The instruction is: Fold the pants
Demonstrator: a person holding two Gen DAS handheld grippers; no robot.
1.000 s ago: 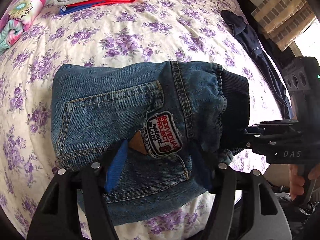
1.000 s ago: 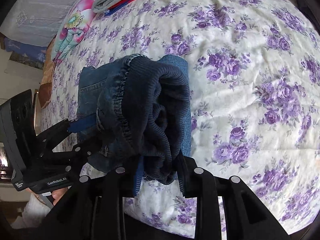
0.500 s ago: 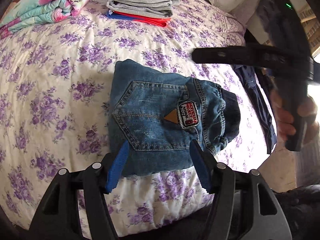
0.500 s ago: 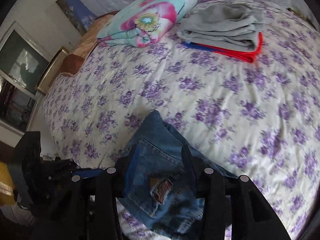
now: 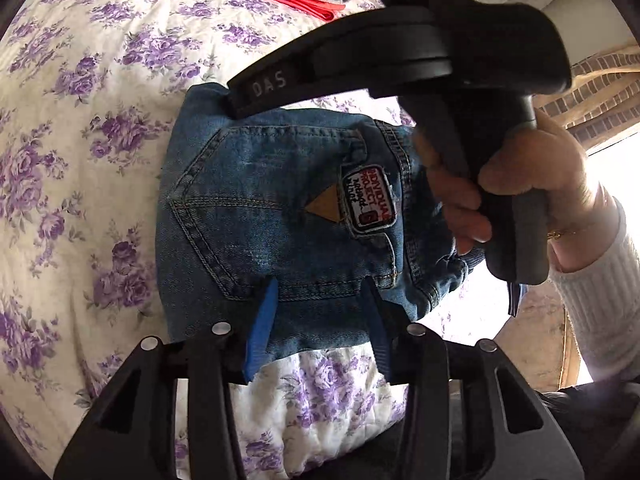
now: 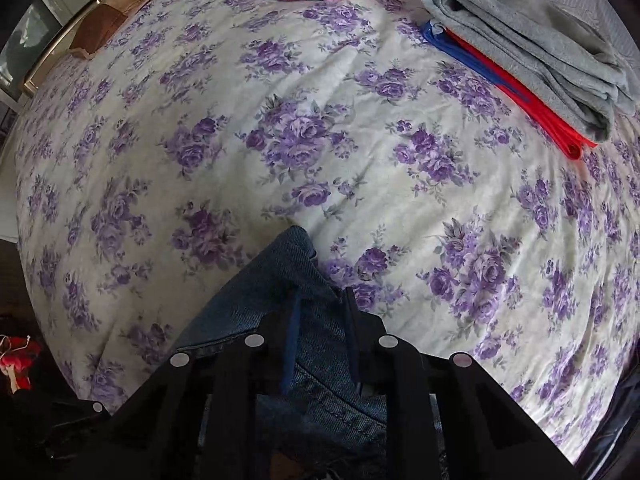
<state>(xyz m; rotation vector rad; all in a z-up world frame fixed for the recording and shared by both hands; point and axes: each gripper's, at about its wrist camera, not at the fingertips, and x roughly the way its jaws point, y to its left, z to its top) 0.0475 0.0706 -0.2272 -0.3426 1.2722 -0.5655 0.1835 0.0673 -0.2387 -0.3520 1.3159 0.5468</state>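
Folded denim pants flat on bed. Left hand-held gripper open over near edge; right hand-held gripper open above far corner.

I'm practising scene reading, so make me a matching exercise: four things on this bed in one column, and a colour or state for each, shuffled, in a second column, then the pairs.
Things:
1. folded jeans
2. top garment of the stack
3. bedspread
4. left tool

Descriptions:
A. grey
B. open, holding nothing
C. blue denim with a sewn patch
D. white with purple flowers

Pairs: 1-C, 2-A, 3-D, 4-B
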